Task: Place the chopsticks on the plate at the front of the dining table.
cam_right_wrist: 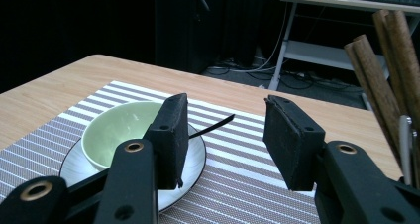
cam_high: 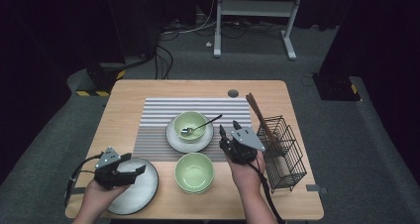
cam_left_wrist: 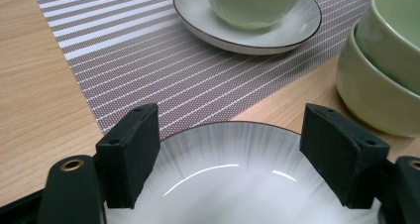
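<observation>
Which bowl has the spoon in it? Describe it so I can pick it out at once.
Find the striped placemat in the middle of the table. On it sits a grey saucer carrying one green bowl. Unlike the stacked green bowls nearer the person, it holds a spoon.

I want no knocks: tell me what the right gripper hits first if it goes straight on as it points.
Probably nothing soon: the right gripper, open and empty, points over the striped mat; the green bowl and spoon handle sit left of its line, though depth is unclear.
</observation>
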`<state>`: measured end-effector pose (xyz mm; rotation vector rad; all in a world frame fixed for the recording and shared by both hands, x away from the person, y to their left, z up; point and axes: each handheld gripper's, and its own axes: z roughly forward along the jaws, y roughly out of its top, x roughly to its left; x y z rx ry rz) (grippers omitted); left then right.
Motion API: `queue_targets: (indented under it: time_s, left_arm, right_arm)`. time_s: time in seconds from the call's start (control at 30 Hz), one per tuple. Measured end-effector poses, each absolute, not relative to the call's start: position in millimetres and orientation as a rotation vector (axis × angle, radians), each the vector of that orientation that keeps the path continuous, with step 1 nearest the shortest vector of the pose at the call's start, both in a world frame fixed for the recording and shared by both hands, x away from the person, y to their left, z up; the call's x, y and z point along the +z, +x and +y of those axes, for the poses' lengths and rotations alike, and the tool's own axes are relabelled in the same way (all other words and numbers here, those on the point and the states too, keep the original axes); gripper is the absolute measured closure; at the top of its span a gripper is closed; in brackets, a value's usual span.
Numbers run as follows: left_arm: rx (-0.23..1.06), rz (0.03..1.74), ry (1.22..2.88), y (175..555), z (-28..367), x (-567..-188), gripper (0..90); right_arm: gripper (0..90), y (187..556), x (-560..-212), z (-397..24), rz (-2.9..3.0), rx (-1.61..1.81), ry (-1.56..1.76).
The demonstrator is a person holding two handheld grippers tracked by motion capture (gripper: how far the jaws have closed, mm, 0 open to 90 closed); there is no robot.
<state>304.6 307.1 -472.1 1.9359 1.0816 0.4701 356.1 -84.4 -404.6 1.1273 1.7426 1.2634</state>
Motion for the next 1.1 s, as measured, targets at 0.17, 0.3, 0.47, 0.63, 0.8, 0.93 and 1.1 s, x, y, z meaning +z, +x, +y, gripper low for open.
queue_targets:
  time_s: [0.17,0.3,0.47,0.63,0.8,0.93,1.1]
  left_arm:
    - [0.466,1.083,1.936,304.4,307.1,-472.8,23.8]
    - [0.468,1.087,1.933,304.0,307.6,-472.9,23.8]
    - [0.463,1.085,1.940,304.0,306.2,-474.1,23.9]
    - [0.465,1.081,1.939,303.8,305.3,-474.4,23.9]
    - [0.465,1.074,1.944,304.2,304.3,-474.0,24.1]
    - [0.466,1.073,1.936,304.5,304.3,-472.6,24.1]
    - [0.467,1.065,1.946,305.5,300.6,-472.7,24.2]
  right_arm:
    - [50.7,357.8,-399.6,-88.2,1.734,1.258,1.148]
    - [50.6,358.9,-396.9,-88.8,1.725,1.262,1.136]
    - [50.4,359.2,-392.0,-89.7,1.712,1.263,1.131]
    - [50.5,359.0,-387.6,-91.3,1.705,1.266,1.129]
    - [51.4,360.9,-384.0,-93.2,1.704,1.249,1.129]
    - [52.0,360.1,-381.2,-96.7,1.697,1.240,1.132]
    - [52.7,357.7,-378.5,-104.7,1.688,1.231,1.149]
